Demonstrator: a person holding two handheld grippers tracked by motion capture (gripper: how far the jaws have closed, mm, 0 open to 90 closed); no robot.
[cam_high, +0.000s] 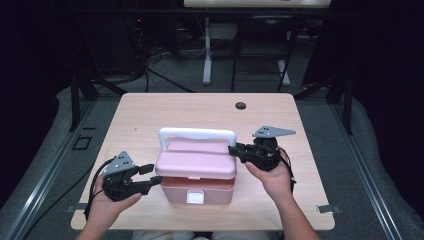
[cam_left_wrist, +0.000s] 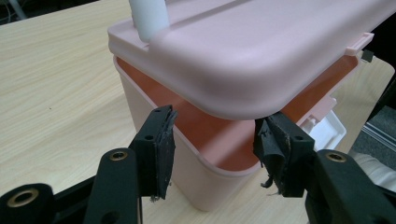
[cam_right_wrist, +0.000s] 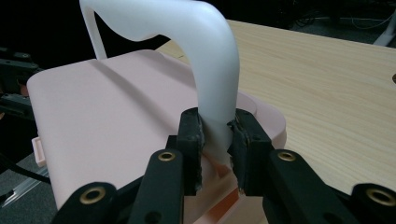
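A pink box (cam_high: 197, 189) stands near the table's front edge, and its pink lid (cam_high: 196, 162) is lifted a little off the base. My right gripper (cam_high: 232, 150) is shut on the right end of the lid's white handle (cam_high: 197, 134). In the right gripper view the pads (cam_right_wrist: 192, 140) press on the handle (cam_right_wrist: 210, 70) from both sides. My left gripper (cam_high: 156, 173) is at the box's left front corner and stands open. In the left gripper view its jaws (cam_left_wrist: 215, 144) sit to either side of the corner of the box (cam_left_wrist: 154, 102), just under the raised lid (cam_left_wrist: 261, 51).
The wooden table (cam_high: 150, 115) has a round cable hole (cam_high: 241, 105) at the back. A white latch (cam_high: 195, 197) hangs on the box's front. Beyond the table are another desk's legs (cam_high: 206, 55) and cables on a dark floor.
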